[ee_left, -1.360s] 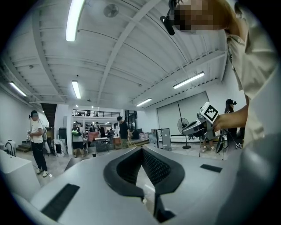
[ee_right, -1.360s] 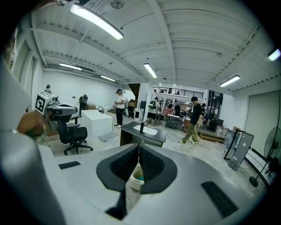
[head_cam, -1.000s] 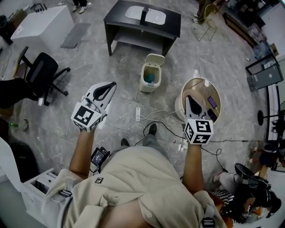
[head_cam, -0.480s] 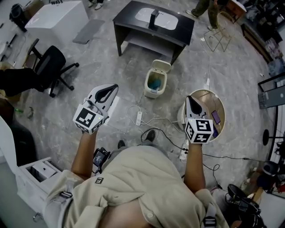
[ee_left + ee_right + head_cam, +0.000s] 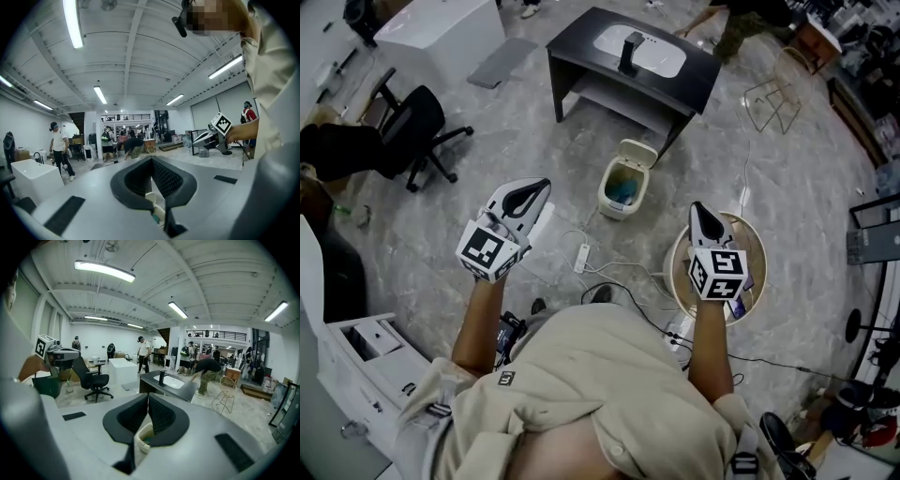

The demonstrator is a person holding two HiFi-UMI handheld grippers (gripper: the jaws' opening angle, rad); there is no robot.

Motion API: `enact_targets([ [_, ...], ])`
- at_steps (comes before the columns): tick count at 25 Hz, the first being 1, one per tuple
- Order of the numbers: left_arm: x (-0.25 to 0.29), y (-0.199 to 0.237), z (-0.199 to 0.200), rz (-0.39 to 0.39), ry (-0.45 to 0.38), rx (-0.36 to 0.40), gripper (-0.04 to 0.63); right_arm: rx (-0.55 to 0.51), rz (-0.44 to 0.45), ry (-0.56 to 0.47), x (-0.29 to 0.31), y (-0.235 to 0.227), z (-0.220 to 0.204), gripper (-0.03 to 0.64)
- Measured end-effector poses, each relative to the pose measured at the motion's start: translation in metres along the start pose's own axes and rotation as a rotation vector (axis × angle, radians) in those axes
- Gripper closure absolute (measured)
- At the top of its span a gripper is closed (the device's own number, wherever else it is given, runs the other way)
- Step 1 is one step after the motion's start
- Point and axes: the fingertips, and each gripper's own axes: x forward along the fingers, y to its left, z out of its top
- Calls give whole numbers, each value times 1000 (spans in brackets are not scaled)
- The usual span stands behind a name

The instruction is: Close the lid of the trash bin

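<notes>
The small cream trash bin [image 5: 622, 190] stands on the floor in front of the black desk, its lid [image 5: 638, 153] tipped up and something teal inside. My left gripper [image 5: 541, 187] is held in the air to the bin's left and short of it, jaws shut and empty. Shut and empty too, my right gripper [image 5: 697, 208] hangs to the bin's right. In the left gripper view the bin [image 5: 154, 209] peeks through under the closed fingertips of the left gripper [image 5: 151, 160]. The right gripper view shows the bin [image 5: 142, 438] below the right gripper [image 5: 148, 397].
A black desk [image 5: 581, 52] with a white sink top stands behind the bin. A round wooden tub [image 5: 753, 246] lies under my right gripper. A power strip [image 5: 581, 258] and cables trail over the floor. A black office chair [image 5: 414, 127] is at the left, a wire chair [image 5: 776, 97] at the right.
The person has walked on: the desk and bin sit lower and nearer in the head view, and the round tub has slid under the right gripper. Both grippers stay shut.
</notes>
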Motion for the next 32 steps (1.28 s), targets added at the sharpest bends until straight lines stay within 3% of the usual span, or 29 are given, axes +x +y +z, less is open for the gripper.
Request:
enact_targets([
  [8,30,-24,12,24,13,18,580,8,22,-6,-1,-42,-9,592],
  [16,68,-24,4,-23,36,18,580,45,-6,31,5,-67,-32,592],
  [25,122,-2,4,-184,-8,27,580,108,-167,55,2,-85,-38,592],
  [32,155,45,11,-320,-55,46,580,142,-282,58,24,-66,-15,592],
])
